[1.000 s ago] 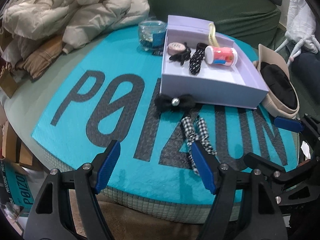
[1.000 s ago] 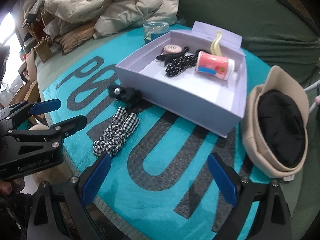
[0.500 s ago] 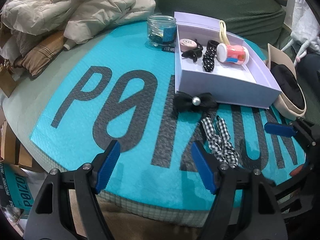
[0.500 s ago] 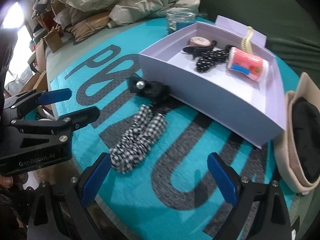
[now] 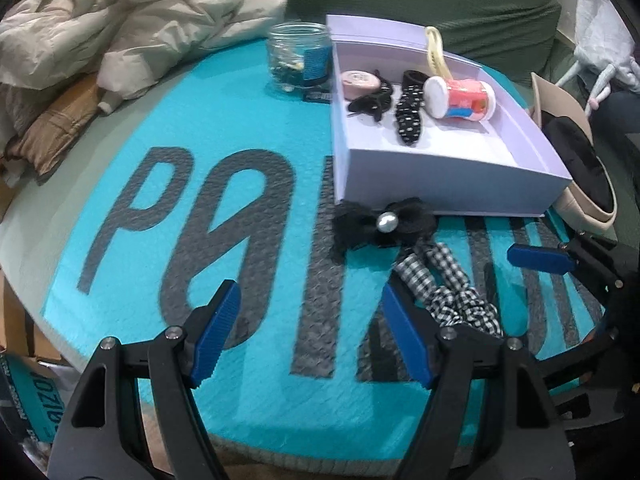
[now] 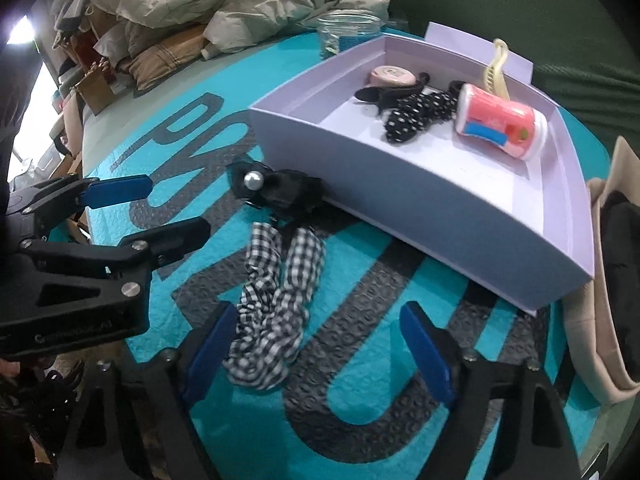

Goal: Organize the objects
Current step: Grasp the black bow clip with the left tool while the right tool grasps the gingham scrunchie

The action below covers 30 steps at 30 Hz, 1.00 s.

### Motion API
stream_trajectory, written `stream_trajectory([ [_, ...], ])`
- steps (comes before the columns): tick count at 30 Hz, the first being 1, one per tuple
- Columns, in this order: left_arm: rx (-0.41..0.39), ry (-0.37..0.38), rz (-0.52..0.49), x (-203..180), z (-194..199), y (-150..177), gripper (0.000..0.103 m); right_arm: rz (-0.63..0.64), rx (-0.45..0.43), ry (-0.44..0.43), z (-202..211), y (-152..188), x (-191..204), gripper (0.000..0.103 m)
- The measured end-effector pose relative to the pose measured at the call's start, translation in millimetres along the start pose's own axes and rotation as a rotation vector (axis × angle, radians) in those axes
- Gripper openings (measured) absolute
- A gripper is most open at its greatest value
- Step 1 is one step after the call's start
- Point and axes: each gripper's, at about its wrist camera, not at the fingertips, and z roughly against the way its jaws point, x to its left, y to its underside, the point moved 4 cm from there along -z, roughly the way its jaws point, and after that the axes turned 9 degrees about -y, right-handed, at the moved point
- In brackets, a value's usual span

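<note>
The left hand-held gripper hovers over the teal mat, its blue fingers spread wide and holding nothing; the right hand-held gripper is likewise wide and empty, low over the same mat. In the right wrist view, the checked scrunchie lies on the mat just inside the right gripper's left finger, at about 10 o'clock from the gap; whether the finger touches it I cannot tell. In the left wrist view the same scrunchie lies at 3 o'clock of the left gripper's right finger, partly hidden behind it. The black bow with a pearl lies at 12 o'clock of the scrunchie, against the near wall of the lilac box. Inside the box sit a pink round case, a black clip, a dotted hair tie, a pink cup on its side and a yellow comb leaning on the far wall; a glass jar stands just beside the box at its 9 o'clock; a beige hat lies at its 3 o'clock; a pale jacket is heaped beyond the mat at 11 o'clock.
</note>
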Motion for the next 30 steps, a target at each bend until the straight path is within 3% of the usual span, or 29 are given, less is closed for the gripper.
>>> stream_trajectory([
  [9, -0.026, 0.076, -0.020, -26.3, -4.2, -15.1, 0.072, -0.074, -0.014, 0.008, 11.0, 9.6, -27.2, 0.076],
  [22, -0.010, 0.063, -0.006, -44.4, -26.1, -32.1, 0.072, -0.101, -0.018, -0.002, 14.3, 18.0, -45.4, 0.076],
  [30, -0.030, 0.028, 0.048, -27.9, -31.6, -39.2, 0.072, -0.066, -0.019, -0.021, 12.4, 15.2, -33.5, 0.076],
])
